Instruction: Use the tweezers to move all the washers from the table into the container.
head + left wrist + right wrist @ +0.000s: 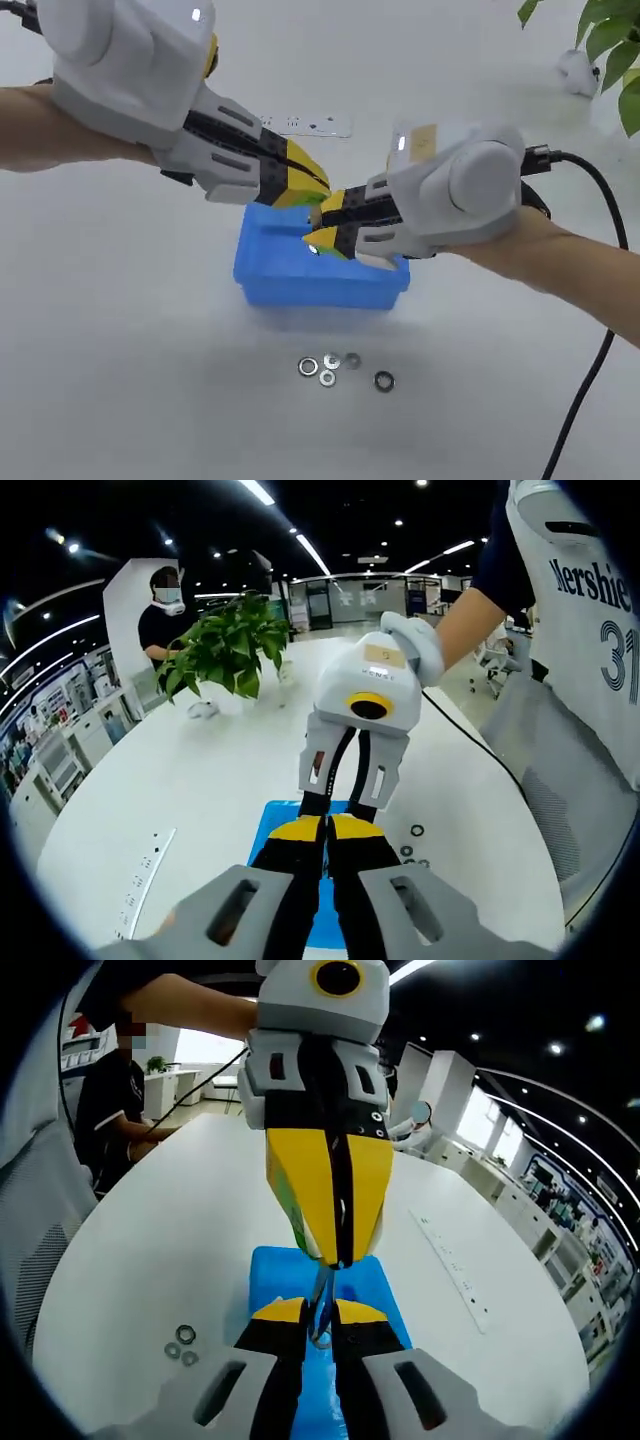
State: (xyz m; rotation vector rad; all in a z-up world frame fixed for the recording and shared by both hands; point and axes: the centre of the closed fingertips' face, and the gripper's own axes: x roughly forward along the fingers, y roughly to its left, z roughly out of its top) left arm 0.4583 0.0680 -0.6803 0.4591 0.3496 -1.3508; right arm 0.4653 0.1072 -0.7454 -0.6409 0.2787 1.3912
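Over the blue container (300,285) my two grippers meet tip to tip. The left gripper (318,190) comes in from the upper left, the right gripper (325,225) from the right. In the right gripper view thin metal tweezers (320,1295) run from the shut yellow jaws of the left gripper (335,1260) down into my right gripper (320,1312), which is also shut on them. Several washers (328,368) lie on the white table in front of the container (270,1270); these washers (182,1345) sit left of it. In the left gripper view my left gripper (326,832) faces the right gripper (335,802).
A white power strip (305,125) lies behind the container. A potted plant (610,50) stands at the far right corner. A black cable (600,300) trails from the right gripper across the table. A seated person (110,1090) is beyond the table edge.
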